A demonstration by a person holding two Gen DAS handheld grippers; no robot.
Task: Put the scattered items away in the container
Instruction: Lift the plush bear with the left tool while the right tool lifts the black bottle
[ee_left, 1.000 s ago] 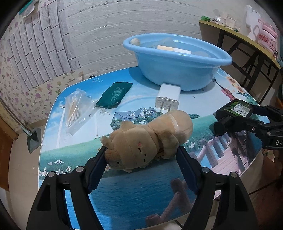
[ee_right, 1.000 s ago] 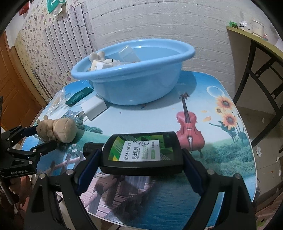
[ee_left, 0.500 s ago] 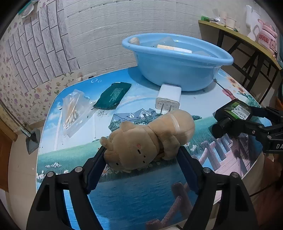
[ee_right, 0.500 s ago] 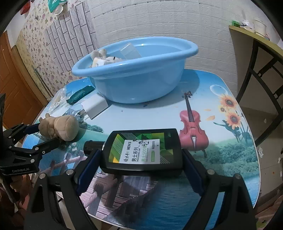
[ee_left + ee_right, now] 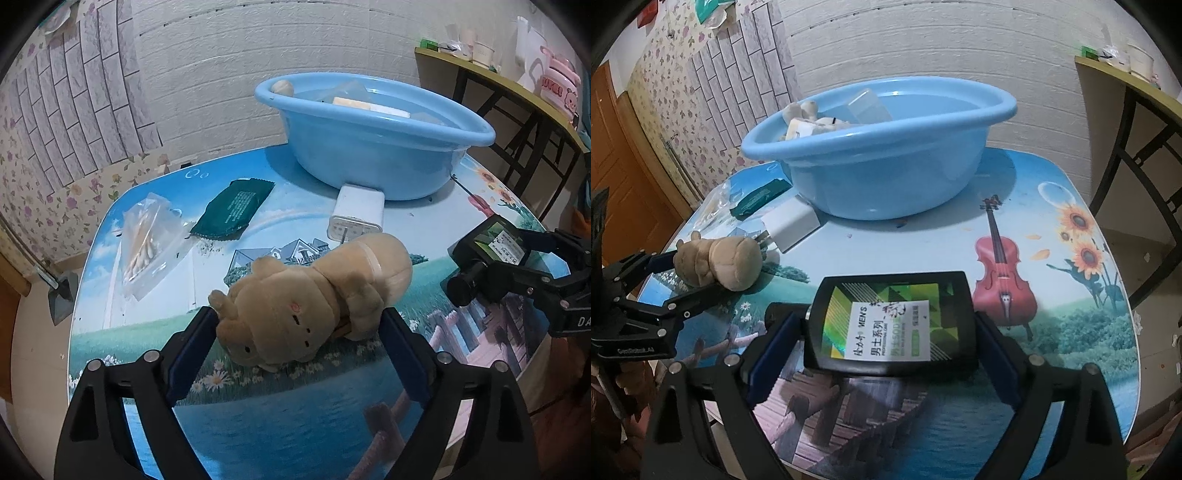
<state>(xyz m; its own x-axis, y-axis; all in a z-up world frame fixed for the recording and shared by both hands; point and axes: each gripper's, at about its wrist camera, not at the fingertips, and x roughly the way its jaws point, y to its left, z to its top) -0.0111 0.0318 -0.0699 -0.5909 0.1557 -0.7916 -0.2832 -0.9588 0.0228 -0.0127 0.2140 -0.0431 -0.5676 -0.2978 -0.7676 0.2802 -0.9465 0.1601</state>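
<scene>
A tan plush toy [image 5: 314,302] lies on the picture-print table [image 5: 258,424] between the blue pads of my left gripper [image 5: 295,325], whose jaws are opening and no longer squeeze it. A flat black bottle with a green label [image 5: 892,325] lies between the pads of my right gripper [image 5: 886,328]; those jaws are opening too, and a slit shows at the left pad. The blue basin [image 5: 373,136] stands at the back with several items inside. The right wrist view also shows the plush toy [image 5: 720,262] and my left gripper [image 5: 690,277].
A white charger [image 5: 356,218] lies in front of the basin. A dark green packet [image 5: 234,208] and a clear bag of swabs [image 5: 144,240] lie at the table's left. A dark-framed side table [image 5: 517,96] stands to the right. The brick-pattern wall is behind.
Both grippers' jaws have widened. The plush toy is less squeezed between the left pads, and a gap has appeared beside the bottle in the right gripper. Neither hand has shifted much.
</scene>
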